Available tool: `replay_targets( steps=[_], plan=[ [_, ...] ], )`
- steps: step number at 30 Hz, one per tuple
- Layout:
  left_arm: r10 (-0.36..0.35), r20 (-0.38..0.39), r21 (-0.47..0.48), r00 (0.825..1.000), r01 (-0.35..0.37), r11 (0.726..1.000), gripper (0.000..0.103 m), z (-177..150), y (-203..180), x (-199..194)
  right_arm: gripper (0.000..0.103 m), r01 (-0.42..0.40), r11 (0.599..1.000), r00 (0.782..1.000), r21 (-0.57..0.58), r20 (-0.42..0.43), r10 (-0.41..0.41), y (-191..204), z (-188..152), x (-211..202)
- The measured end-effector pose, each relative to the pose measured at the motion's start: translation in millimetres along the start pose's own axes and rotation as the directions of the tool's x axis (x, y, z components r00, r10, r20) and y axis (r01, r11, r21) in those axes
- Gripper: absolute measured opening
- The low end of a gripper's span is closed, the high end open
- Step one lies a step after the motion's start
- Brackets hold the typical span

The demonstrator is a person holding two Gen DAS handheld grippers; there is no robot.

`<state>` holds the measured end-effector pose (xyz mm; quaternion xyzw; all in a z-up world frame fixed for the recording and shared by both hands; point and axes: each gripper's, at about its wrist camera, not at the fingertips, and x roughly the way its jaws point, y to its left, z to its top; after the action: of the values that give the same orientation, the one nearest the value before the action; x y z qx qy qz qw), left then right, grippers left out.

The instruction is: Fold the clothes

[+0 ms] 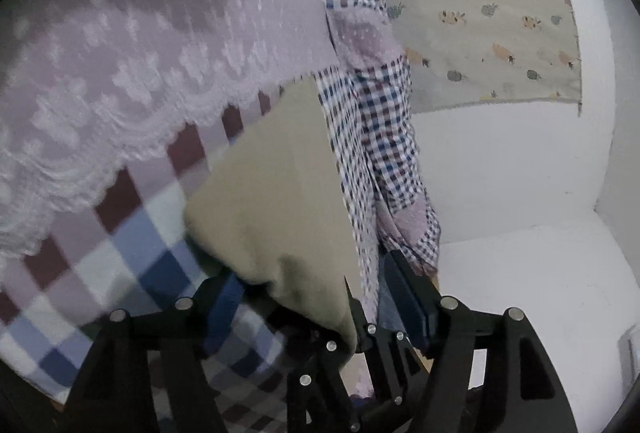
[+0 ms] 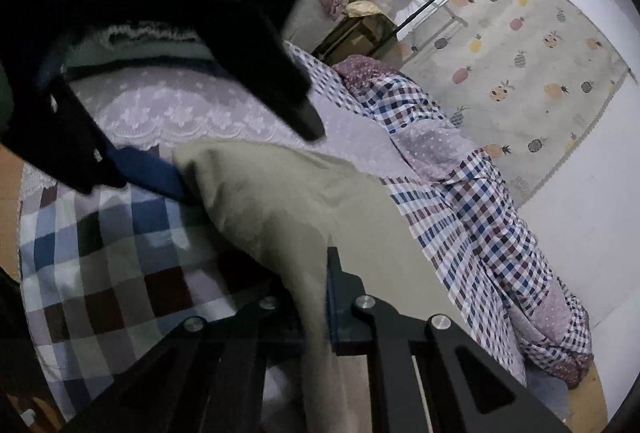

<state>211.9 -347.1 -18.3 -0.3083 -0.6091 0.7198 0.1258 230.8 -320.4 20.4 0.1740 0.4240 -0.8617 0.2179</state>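
Observation:
A beige garment (image 1: 272, 193) lies on the bed, and the same beige garment (image 2: 288, 201) runs toward the lens in the right wrist view. My left gripper (image 1: 316, 289) is open, its jaws wide apart with the garment's near end lying loosely between them. In the right wrist view one blue-padded finger (image 2: 152, 169) of that gripper touches the garment's far corner. My right gripper (image 2: 316, 297) is shut on a fold of the beige garment, which drapes down between its fingers.
A checked bedspread (image 2: 100, 273) covers the bed, with a lilac lace cover (image 1: 120, 73) on top. A bunched checked quilt (image 2: 480, 213) hangs along the bed's right edge. Behind stand a white wall with a pineapple-print cloth (image 2: 540, 53), a black metal rack (image 2: 424, 1) and boxes.

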Motion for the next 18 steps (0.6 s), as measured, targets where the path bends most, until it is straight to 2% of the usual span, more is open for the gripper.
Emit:
replay_targets(
  steps=[5,10,15,18],
  plan=[
    [-0.028,-0.061,-0.037,0.998,0.026,0.999,0.073,-10.9,1.8,12.9,0.006,-0.016,1.000,1.000,0.022,0.008,0.016,-6.8,3.0,-0.2],
    [-0.059,-0.049,-0.102,0.997,0.054,0.993,0.073,-17.6,9.8,14.3,0.007,-0.049,0.996,0.999,0.078,0.006,0.048,-20.1,8.7,0.2],
    [-0.102,-0.013,-0.080,0.995,0.101,0.992,0.073,-4.6,-0.6,20.6,0.007,-0.052,0.996,0.999,0.074,0.017,0.051,-24.9,8.8,-1.5],
    [-0.090,0.001,-0.092,0.996,0.090,0.992,0.073,2.3,-0.7,30.2,0.006,-0.050,0.997,0.999,0.061,0.016,0.049,-23.1,7.0,0.9]
  ],
)
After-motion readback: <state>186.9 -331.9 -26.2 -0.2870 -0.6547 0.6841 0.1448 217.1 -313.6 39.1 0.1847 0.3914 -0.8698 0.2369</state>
